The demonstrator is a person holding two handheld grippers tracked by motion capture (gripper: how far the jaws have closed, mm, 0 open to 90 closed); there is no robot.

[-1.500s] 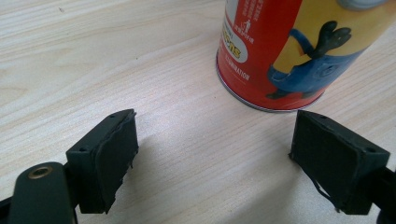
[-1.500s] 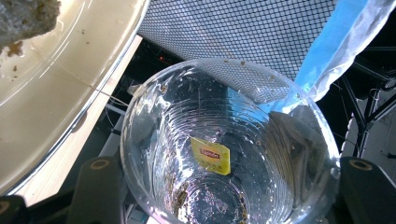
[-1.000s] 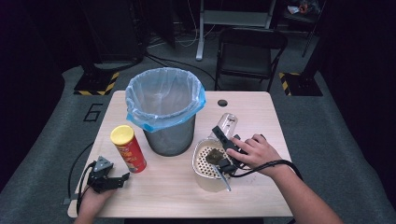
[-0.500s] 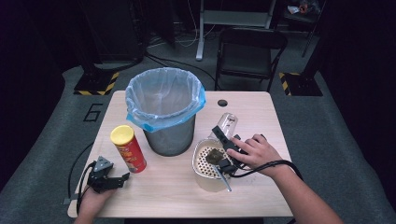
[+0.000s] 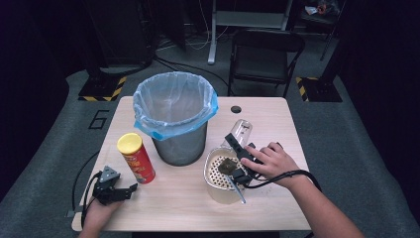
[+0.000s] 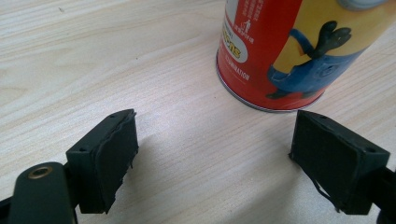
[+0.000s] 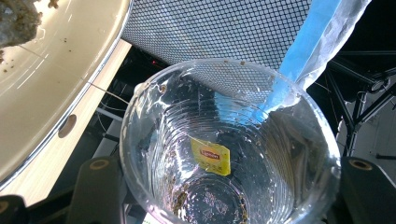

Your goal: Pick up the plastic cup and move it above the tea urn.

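Left gripper [image 5: 130, 188] rests at the table's [image 5: 277, 124] near left corner, jaws spread wide and empty, just short of the upright red chip can [image 6: 289, 51]. Right gripper [image 5: 233, 161] – near the right edge – has its jaws closed on a clear plastic cup [image 7: 229, 140], tipped over a perforated white bowl [image 5: 220, 171]; a yellow tea-bag tag [image 7: 211, 156] clings inside. Beyond – toward the far edge – stands the bag-lined mesh bin [image 5: 176, 116].
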